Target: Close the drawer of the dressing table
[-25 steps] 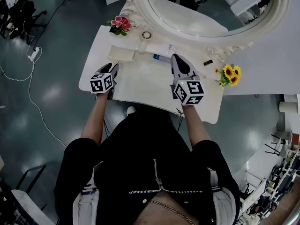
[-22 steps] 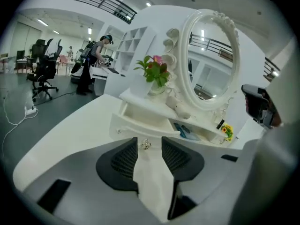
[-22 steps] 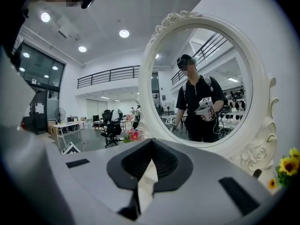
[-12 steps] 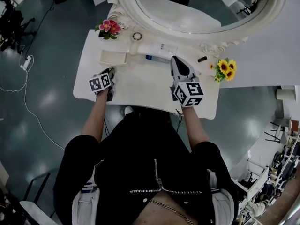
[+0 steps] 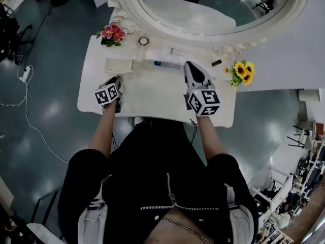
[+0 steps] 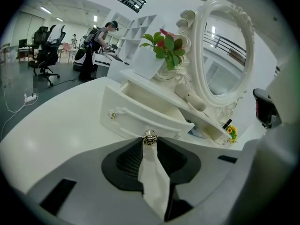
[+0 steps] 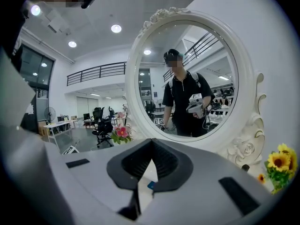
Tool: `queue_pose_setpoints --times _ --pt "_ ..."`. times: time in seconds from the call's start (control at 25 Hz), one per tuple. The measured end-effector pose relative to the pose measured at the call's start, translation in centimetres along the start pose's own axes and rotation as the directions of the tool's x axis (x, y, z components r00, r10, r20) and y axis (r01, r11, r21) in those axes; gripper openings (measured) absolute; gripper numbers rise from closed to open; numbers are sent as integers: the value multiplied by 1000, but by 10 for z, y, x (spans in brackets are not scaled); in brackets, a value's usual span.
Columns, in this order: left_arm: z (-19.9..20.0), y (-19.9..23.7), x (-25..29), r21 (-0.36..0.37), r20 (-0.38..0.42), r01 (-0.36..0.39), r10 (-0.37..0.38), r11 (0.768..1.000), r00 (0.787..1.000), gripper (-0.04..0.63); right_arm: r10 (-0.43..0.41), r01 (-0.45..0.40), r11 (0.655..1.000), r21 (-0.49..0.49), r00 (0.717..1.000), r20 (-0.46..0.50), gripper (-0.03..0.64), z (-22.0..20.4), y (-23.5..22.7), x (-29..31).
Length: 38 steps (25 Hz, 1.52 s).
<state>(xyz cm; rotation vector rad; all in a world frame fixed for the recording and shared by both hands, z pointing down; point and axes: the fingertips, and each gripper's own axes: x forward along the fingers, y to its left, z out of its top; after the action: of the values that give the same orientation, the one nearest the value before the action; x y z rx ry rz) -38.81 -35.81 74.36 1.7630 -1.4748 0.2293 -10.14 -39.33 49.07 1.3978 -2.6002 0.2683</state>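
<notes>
The white dressing table has a small drawer pulled out at its back left, under the oval mirror. In the left gripper view the drawer's curved front carries two small metal knobs. My left gripper is closing, its tips on either side of the nearer knob and touching it. The other knob is free. In the head view the left gripper sits just in front of the drawer. My right gripper hovers over the tabletop's middle, shut and holding nothing.
Pink flowers stand behind the drawer and sunflowers at the back right. A blue-labelled item, a round ring-shaped thing and a small dark object lie along the mirror's base. The mirror reflects a person.
My left gripper has sunk towards the drawer's front and its jaws have narrowed. The right gripper has shifted only slightly over the table.
</notes>
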Motion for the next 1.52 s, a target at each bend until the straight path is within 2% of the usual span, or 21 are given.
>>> queue_pose_setpoints --times 0.32,1.04,1.4,1.52 --pt "15 2 14 -4 3 -3 3 1000 1000 104 -2 2 1000 -5 1000 -9 6 1 -3 3" --pt "52 5 52 10 -23 -8 8 1000 1000 104 -67 67 998 -1 998 -14 6 2 -30 -7" --pt "56 4 59 18 -45 6 -5 1000 999 106 -71 71 997 4 997 -12 6 0 -29 -11" --pt "57 4 56 63 -52 -7 11 998 999 111 -61 61 998 4 998 -11 6 0 -26 -9"
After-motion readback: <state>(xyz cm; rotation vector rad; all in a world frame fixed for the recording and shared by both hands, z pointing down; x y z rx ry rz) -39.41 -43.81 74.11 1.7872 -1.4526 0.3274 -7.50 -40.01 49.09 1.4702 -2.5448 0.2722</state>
